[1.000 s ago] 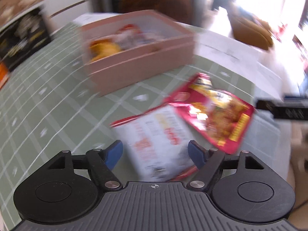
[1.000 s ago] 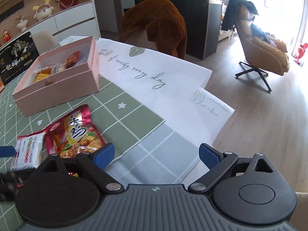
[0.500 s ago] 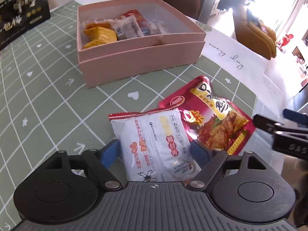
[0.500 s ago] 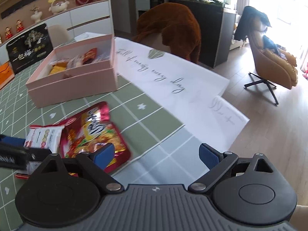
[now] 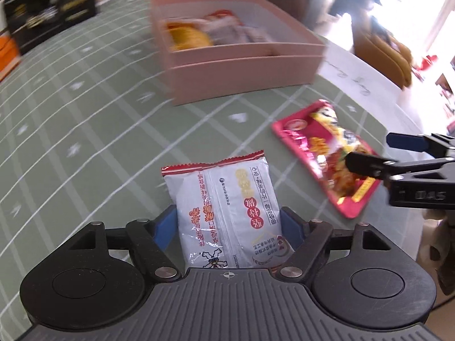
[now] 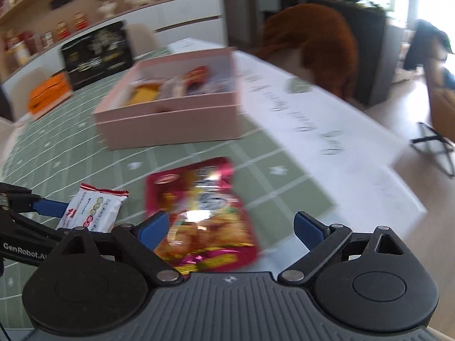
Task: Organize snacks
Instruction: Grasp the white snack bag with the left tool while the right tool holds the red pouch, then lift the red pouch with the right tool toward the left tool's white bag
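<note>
Green grid-pattern tablecloth [image 5: 85, 130] covers the tabletop, white lettered paper [image 6: 327, 130] along its right edge; shelves, brown plush, chair behind. Pink box [image 5: 241, 76] holds snacks. Left gripper [image 5: 229, 224] clamps white snack packet [image 5: 227, 207], long axis pointing away toward the box. Right gripper [image 6: 231, 226] spread wide over red snack pouch [image 6: 199, 213], which lies flat near the tabletop's right edge, lengthwise toward the box.

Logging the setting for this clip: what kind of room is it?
Most likely a home living or dining room: a table under a green checked tablecloth, wall shelves of figurines, and a tan armchair by a bright window.
</note>
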Available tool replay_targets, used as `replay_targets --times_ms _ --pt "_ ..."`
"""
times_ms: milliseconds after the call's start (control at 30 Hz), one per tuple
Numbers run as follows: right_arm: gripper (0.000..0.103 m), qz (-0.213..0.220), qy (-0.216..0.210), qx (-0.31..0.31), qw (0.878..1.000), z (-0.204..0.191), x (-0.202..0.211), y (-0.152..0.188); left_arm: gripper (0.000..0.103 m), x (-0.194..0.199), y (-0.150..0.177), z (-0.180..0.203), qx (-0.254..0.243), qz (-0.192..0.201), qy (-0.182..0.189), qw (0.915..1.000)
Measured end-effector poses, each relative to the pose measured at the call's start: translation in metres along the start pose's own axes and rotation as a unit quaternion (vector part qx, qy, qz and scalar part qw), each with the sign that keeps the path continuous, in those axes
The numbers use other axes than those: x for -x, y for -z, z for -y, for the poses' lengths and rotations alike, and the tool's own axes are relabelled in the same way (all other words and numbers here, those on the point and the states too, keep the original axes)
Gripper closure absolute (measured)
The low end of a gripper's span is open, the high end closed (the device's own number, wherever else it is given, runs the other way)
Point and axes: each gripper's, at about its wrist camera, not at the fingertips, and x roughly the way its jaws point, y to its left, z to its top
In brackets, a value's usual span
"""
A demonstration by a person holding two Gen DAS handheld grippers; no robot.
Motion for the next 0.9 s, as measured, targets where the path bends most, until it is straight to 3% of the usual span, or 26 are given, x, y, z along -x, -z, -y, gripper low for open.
replay_targets --times_ms 267,433,500,733,800,900 --pt "0.007 -0.037 0.004 0.081 0.996 -0.043 -0.047 -0.005 0.021 0.005 0.006 -0.006 0.016 0.007 -0.006 0.9998" --pt "0.005 -0.026 -0.011 0.075 0.997 -0.038 -0.054 -0.007 0.021 0.004 0.008 -0.001 0.007 0.01 -0.017 0.9998" --pt "0.013 -0.03 -0.01 0.075 0.997 -0.039 -0.049 -0.008 0.021 0.004 0.009 -0.002 0.008 0.013 -0.015 0.9998" --pt "0.06 -0.018 -0.01 0.083 0.996 -0.04 -0.016 -0.012 0.021 0.004 0.007 -0.006 0.024 0.014 -0.004 0.9996" --pt "0.064 -0.018 -0.015 0.079 0.997 -0.038 -0.009 -0.015 0.021 0.004 0.008 -0.005 0.022 0.015 -0.007 0.9996" --pt "0.06 -0.026 -0.024 0.072 0.997 -0.035 -0.011 -0.014 0.021 0.004 0.009 -0.003 0.019 0.017 -0.01 0.9996"
